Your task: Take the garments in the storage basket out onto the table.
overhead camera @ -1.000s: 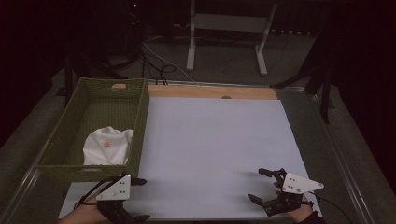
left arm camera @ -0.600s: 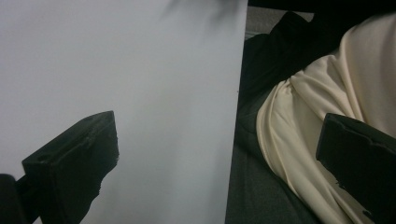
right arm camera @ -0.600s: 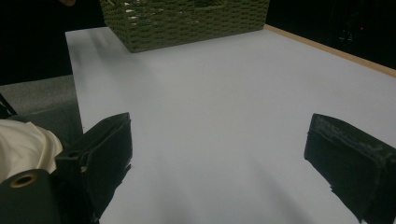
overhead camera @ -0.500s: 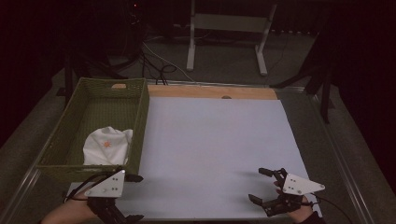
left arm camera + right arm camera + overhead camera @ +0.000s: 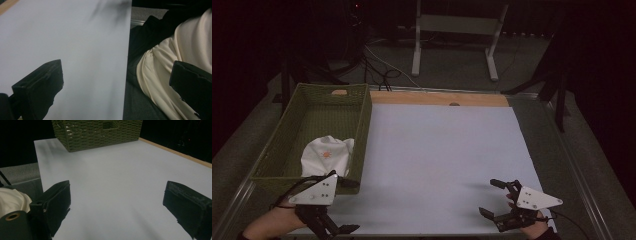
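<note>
Both claws stand apart and hold nothing: left gripper (image 5: 334, 207) low at the near-left corner just in front of the basket (image 5: 362, 125), right gripper (image 5: 497, 200) hovering over the bare white sheet (image 5: 442, 150) near the front edge. The cloth (image 5: 327, 155) sits bunched in the basket's near end, close behind the front wall. Likely risk: going in from this low, the left jaw could catch the wicker rim and shove the basket, or pinch only a top fold so the cloth slips out.

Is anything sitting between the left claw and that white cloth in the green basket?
Yes: the basket's near wall stands between the left claw and the white cloth, which lies inside just behind it.
</note>
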Tool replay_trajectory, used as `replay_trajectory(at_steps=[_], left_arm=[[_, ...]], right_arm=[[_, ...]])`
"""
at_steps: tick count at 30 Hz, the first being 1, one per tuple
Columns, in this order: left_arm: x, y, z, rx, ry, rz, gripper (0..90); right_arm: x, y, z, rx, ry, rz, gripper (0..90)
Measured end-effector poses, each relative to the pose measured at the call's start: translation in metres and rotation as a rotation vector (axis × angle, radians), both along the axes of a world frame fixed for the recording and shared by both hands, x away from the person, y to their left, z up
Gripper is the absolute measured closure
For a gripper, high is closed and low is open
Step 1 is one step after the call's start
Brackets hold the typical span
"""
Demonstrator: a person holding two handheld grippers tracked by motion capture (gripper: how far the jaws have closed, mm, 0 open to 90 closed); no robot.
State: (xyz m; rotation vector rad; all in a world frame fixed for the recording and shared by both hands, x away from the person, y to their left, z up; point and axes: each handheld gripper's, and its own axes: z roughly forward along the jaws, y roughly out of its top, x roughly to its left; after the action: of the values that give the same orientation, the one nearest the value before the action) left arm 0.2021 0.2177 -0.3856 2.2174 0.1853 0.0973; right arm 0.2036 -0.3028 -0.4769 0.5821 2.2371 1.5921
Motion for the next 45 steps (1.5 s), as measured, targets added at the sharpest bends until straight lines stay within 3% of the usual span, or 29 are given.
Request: replay_trajectory(at_steps=[20,25,33,45], left_arm=[[0.017,0.015,0.027,0.032,-0.049,0.052,0.0],[0.023,0.019,0.034,0.015,-0.062,0.082,0.0],[0.037,0.029,0.044,0.026,-0.082,0.136,0.0],[0.061,0.046,0.049,0.028,-0.065,0.227,0.0]], right_arm=[[-0.001,0.001,0.000,-0.003,-0.006,-0.004,7.9],[0.000,0.003,0.000,-0.005,-0.008,-0.006,7.9],[0.000,0.002,-0.001,-0.006,-0.005,-0.011,7.9],[0.000,0.003,-0.002,-0.004,0.005,-0.011,8.0]])
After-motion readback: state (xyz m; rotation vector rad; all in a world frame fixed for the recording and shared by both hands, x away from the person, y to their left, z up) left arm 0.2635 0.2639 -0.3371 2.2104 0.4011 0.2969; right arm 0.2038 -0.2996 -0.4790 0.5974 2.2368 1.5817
